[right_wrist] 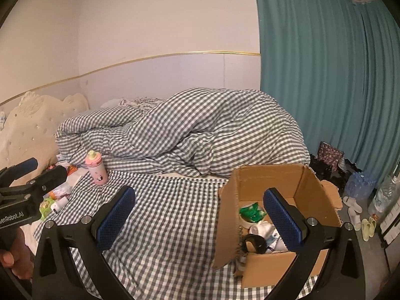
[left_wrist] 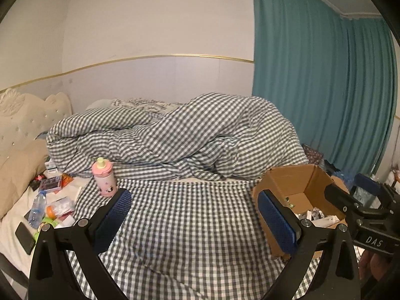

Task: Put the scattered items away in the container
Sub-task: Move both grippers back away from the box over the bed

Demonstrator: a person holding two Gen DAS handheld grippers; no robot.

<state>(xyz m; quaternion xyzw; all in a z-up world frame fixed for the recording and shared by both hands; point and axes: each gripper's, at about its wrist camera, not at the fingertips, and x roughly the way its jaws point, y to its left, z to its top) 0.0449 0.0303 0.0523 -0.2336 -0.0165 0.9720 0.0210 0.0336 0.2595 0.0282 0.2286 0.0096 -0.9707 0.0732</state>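
Currently both my grippers, left (left_wrist: 193, 215) and right (right_wrist: 198, 216), hang spread and empty. Open brown cardboard box (right_wrist: 271, 178): light, flimsy, part-filled, sits right. Pink plastic bottle (left_wrist: 104, 178), upright far left: rigid, probably slick; grip mid-body.

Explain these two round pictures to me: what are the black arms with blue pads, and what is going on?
A person holds two hand-held grippers; each carries a fisheye camera looking along its own fingers. The left gripper and right gripper are both open and hold nothing. Each also shows at the edge of the other's view. They hover over a bed with a grey checked sheet. An open brown cardboard box, already holding some items, sits to the right. A pink drinking bottle stands upright to the left, beside scattered clutter.
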